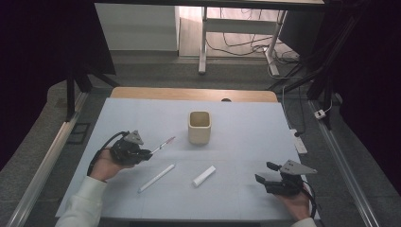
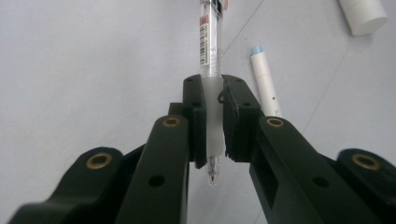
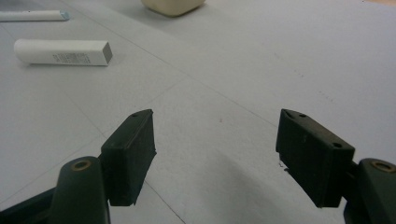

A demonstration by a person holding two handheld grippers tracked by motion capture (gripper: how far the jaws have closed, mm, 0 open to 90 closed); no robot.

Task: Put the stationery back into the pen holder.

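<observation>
My left gripper is shut on a clear-barrelled pen, which sticks out toward the cream square cup. In the left gripper view the pen is pinched between the pads, its frosted grip section in the jaws and its tip pointing back at the camera. A long white pen and a short white tube lie on the mat in front of the cup; both also show in the left gripper view as the pen and the tube. My right gripper rests at the front right, open, nothing between its jaws.
The pale mat covers the wooden table. Metal rails run along both sides. Behind the table stand a desk frame and loose cables on the floor. In the right gripper view the tube and cup base lie ahead.
</observation>
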